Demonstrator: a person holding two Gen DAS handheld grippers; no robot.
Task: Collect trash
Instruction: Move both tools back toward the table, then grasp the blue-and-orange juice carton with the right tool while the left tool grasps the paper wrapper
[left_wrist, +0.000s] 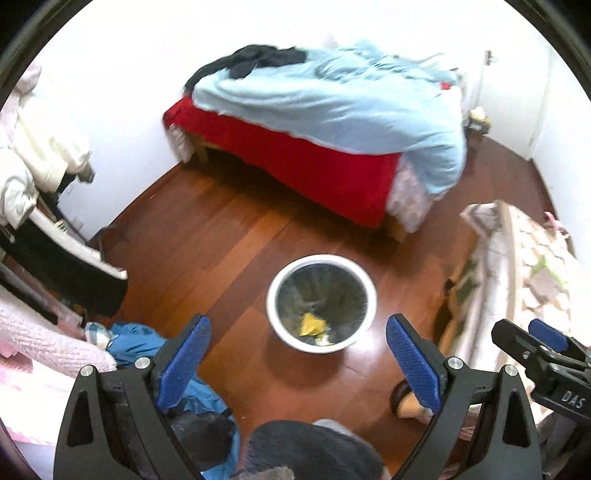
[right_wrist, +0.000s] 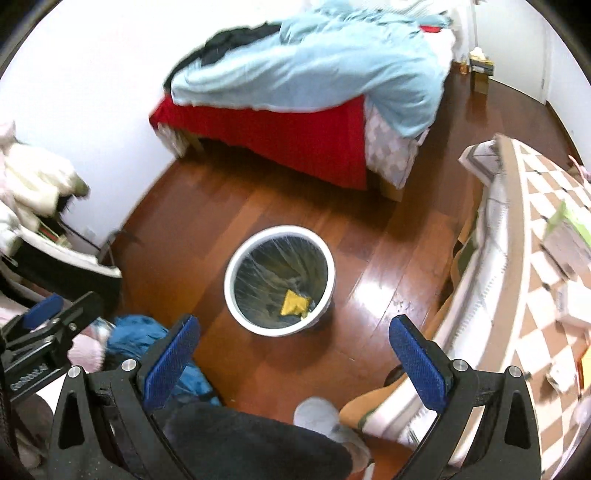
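A white round trash bin (left_wrist: 275, 295) with a clear liner stands on the wooden floor; a yellow wrapper (left_wrist: 312, 325) lies at its bottom. The bin (right_wrist: 231, 284) and the wrapper (right_wrist: 293, 302) also show in the right wrist view. My left gripper (left_wrist: 298, 352) hangs open above the bin's near side, nothing between its blue pads (left_wrist: 184, 362). My right gripper (right_wrist: 293, 363) is open too, empty, just short of the bin. In the left wrist view the right gripper (left_wrist: 535, 341) appears at the right edge. The left gripper (right_wrist: 48, 317) shows at the left of the right wrist view.
A bed (left_wrist: 295, 155) with a red sheet and light blue duvet stands beyond the bin. A table with a checkered cloth (right_wrist: 535, 258) and papers fills the right. Blue clothing (right_wrist: 147, 339) lies on the floor at left. A person's dark trouser leg (right_wrist: 240, 443) and grey slipper (right_wrist: 321, 417) are below.
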